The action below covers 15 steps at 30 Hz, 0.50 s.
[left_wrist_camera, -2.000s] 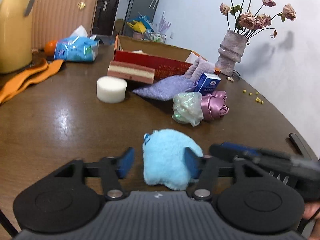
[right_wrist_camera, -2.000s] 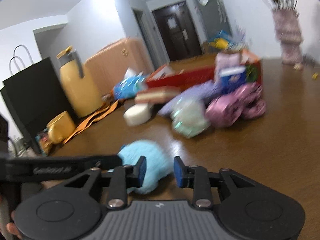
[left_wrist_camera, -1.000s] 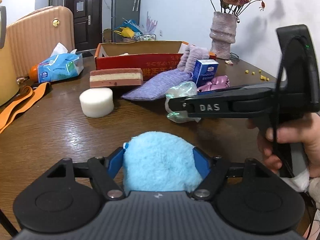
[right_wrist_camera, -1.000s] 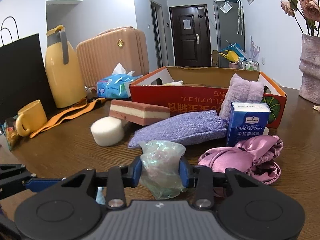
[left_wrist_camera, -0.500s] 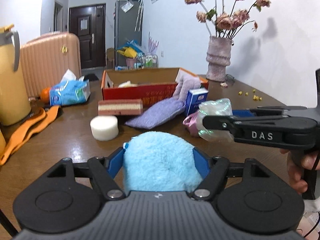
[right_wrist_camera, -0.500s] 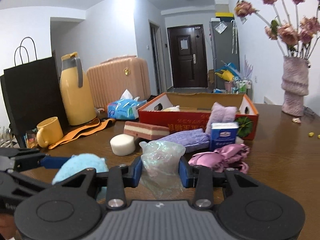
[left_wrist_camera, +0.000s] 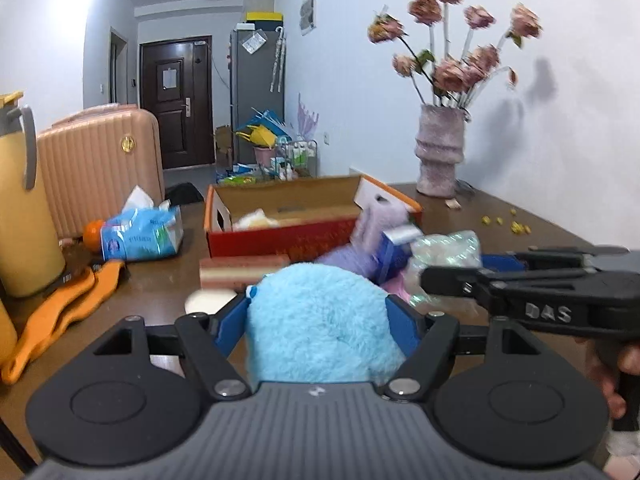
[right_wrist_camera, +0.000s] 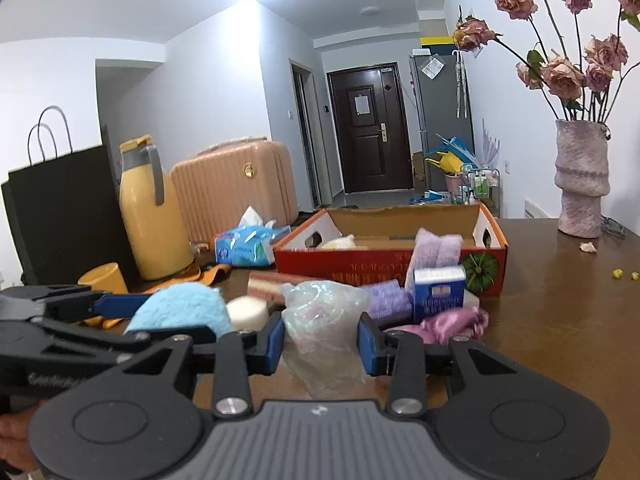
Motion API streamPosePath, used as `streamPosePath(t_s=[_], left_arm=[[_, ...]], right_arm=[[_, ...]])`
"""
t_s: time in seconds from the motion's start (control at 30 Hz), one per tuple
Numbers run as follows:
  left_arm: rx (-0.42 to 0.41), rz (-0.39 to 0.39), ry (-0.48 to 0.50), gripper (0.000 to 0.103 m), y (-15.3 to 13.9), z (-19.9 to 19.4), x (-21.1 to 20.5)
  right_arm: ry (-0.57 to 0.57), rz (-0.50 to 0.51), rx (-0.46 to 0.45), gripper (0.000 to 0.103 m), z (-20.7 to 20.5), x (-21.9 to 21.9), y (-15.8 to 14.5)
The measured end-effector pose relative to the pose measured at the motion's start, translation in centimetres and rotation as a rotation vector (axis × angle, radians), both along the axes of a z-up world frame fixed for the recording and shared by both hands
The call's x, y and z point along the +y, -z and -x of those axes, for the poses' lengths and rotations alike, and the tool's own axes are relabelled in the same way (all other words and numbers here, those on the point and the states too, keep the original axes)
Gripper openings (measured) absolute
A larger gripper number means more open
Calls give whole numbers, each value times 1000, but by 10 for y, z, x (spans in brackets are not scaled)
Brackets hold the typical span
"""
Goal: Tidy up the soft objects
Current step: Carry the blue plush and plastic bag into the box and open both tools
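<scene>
My left gripper is shut on a fluffy light-blue plush, held above the table. My right gripper is shut on a crumpled iridescent plastic bag, also lifted. In the left wrist view the right gripper reaches in from the right with the bag. The blue plush and the left gripper show at the left of the right wrist view. Ahead stands an open red cardboard box with a pale item inside.
On the brown table lie a white foam round, a striped sponge block, purple cloths, a blue carton, pink satin fabric, a tissue pack, orange gloves, a yellow jug and a vase.
Both grippers have risen with their loads, so the table objects sit lower in view. The right gripper, holding the bag, has shifted right and further from the left one.
</scene>
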<state>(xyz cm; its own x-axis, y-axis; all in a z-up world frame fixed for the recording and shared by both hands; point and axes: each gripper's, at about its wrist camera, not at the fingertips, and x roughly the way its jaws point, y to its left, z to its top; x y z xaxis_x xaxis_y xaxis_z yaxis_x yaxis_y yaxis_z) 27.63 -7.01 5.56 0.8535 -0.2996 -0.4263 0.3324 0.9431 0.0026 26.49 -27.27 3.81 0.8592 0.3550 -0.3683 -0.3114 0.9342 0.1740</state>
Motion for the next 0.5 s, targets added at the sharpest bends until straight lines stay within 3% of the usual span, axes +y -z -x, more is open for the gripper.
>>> streamPosePath(t_s=[0.13, 0.23, 0.3, 0.43, 0.5], left_arm=[[-15, 4, -24, 74, -28, -71, 0], [-26, -13, -64, 74, -47, -140, -5], [-1, 18, -100, 75, -57, -190, -6], [28, 29, -136, 75, -52, -277, -13], [82, 19, -134, 75, -40, -318, -17]], right_arm=[[-19, -24, -12, 37, -49, -9, -25], [-27, -42, -26, 37, -107, -16, -52], [-24, -53, -28, 37, -147, -17, -65], [-17, -107, 52, 37, -239, -19, -75], [-17, -127, 110, 37, -289, -16, -73]])
